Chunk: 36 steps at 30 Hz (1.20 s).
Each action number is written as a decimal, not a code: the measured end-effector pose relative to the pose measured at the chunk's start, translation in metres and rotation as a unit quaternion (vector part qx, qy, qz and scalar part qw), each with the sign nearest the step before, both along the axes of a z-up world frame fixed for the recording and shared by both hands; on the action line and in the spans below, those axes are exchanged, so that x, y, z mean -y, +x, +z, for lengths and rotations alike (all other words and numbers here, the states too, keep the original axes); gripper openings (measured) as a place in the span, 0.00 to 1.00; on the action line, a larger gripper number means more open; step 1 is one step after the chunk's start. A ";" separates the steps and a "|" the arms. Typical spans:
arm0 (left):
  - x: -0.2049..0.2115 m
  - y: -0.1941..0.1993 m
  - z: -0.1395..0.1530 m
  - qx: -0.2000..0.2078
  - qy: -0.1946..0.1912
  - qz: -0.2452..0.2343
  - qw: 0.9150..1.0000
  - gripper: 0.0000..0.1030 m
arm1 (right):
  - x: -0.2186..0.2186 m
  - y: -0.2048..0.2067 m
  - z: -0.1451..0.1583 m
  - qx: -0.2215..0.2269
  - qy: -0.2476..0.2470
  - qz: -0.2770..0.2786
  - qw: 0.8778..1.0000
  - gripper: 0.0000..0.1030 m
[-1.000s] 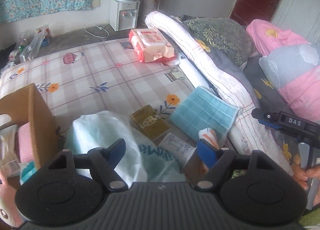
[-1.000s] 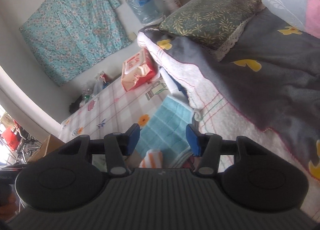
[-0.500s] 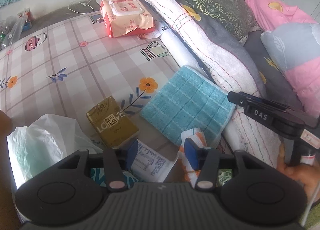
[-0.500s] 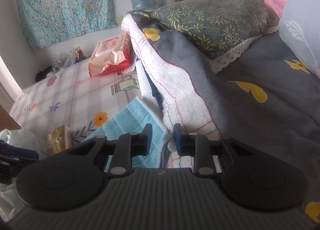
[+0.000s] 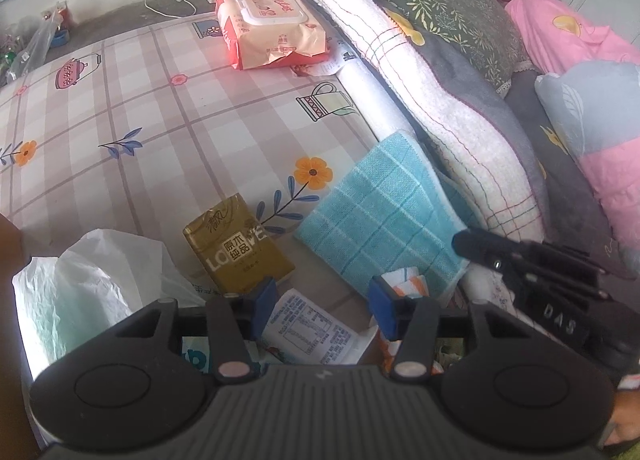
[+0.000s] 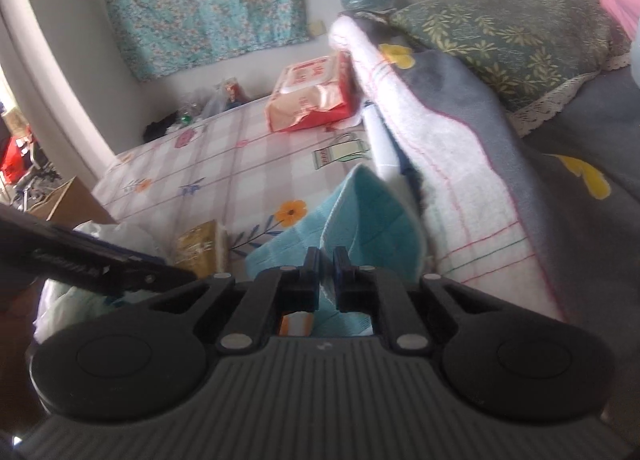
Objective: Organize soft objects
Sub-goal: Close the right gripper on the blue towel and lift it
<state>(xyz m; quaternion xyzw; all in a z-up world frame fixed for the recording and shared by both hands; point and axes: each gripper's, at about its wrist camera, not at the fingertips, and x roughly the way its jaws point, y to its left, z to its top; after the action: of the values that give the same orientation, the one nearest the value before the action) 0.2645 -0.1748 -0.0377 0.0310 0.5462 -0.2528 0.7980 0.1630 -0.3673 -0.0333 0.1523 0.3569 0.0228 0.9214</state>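
Observation:
A light blue checked cloth (image 5: 380, 219) lies on the bed sheet against a rolled white blanket (image 5: 420, 99). My right gripper (image 6: 326, 260) is shut on the cloth's (image 6: 360, 219) near edge, and that corner stands up in a fold. In the left wrist view the right gripper (image 5: 464, 242) comes in from the right onto the cloth. My left gripper (image 5: 324, 300) hangs half open over a white printed packet (image 5: 308, 324), and its pads do not press it. An orange-striped cloth (image 5: 408, 280) peeks out by its right finger.
A gold tissue pack (image 5: 238, 244) lies left of the blue cloth, a crumpled white plastic bag (image 5: 92, 284) further left. A red and white wipes pack (image 5: 272, 27) sits at the far side. Pillows (image 5: 440, 11) line the right. A cardboard box (image 6: 68, 199) stands at left.
The right gripper's jaws closed onto the blue cloth's edge and its corner rose. The left gripper narrowed and sank toward the printed packet, leaving the plastic bag off to the left.

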 end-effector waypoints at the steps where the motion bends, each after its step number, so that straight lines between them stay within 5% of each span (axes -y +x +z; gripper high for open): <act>1: -0.001 0.001 0.001 0.000 -0.005 0.003 1.000 0.50 | -0.008 0.000 0.001 -0.001 0.007 0.018 1.000 0.05; 10: 0.010 0.009 -0.001 0.007 -0.003 0.001 1.000 0.50 | -0.053 -0.004 -0.007 -0.031 0.025 0.104 0.994 0.05; 16: 0.015 0.016 -0.005 -0.001 -0.001 0.003 1.000 0.51 | -0.012 -0.003 0.002 -0.008 0.026 0.031 0.999 0.05; 20: 0.017 0.017 -0.008 -0.006 0.005 0.000 1.000 0.51 | 0.024 0.003 0.010 -0.012 -0.018 -0.045 0.999 0.10; 27: 0.021 0.018 -0.007 -0.004 0.016 -0.011 1.000 0.51 | 0.059 0.046 0.023 -0.025 -0.019 0.000 1.000 0.46; 36: 0.002 0.026 0.001 0.005 0.022 0.001 1.000 0.52 | 0.035 0.113 0.001 -0.081 0.007 0.062 0.995 0.49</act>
<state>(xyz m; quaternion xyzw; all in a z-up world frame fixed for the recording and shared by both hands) 0.2907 -0.1770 -0.0369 0.0490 0.5477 -0.2395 0.8002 0.2760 -0.4024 -0.0322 0.1381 0.4388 0.0700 0.8851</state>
